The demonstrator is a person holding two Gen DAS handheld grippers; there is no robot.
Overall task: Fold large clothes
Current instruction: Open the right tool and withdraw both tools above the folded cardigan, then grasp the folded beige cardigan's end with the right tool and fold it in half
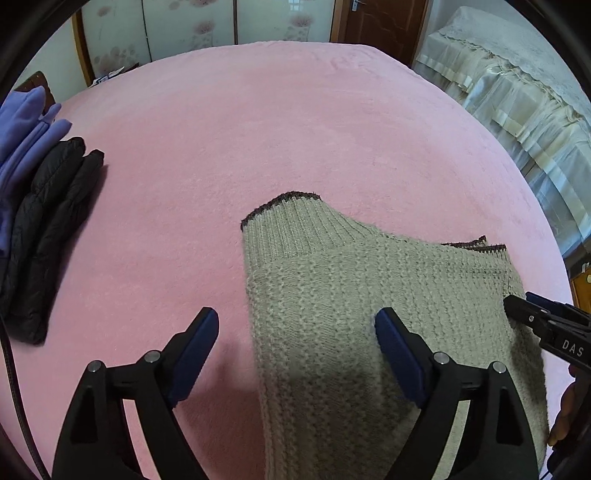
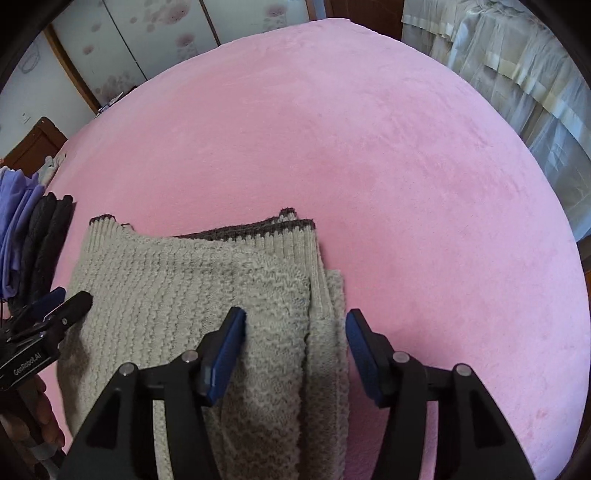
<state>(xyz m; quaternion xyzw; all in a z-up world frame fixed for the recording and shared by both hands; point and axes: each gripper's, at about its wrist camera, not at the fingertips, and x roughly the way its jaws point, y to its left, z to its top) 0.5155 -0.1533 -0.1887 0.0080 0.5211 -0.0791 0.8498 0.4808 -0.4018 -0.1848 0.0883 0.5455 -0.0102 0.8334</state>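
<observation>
Pink plush blanket [image 1: 295, 129] covers the bed, and everything lies on it. At the far left edge of the left wrist view sits a folded lilac garment [image 1: 22, 136], with a black quilted jacket [image 1: 48, 229] pressed against its right side, also folded. Well apart from them, to the right, lies the beige knitted sweater [image 1: 369, 295], folded into layers, its ribbed hem edged with a dark brown line pointing away from the cameras.

The left gripper [image 1: 297, 325] hangs over the sweater's left border with its jaws spread wide: the left blue pad is over bare blanket, the right one over the knit, and neither pad presses on the cloth. The right gripper [image 2: 295, 325] stands over the sweater's right border, jaws apart too; its left pad is above the knit and its right pad just past the folded edge, over the blanket. The stacked layers lie between the pads without being pinched.

Beyond the bed stand pale floral wardrobe doors [image 1: 192, 26] and, at the right, cream curtains [image 1: 517, 92].
</observation>
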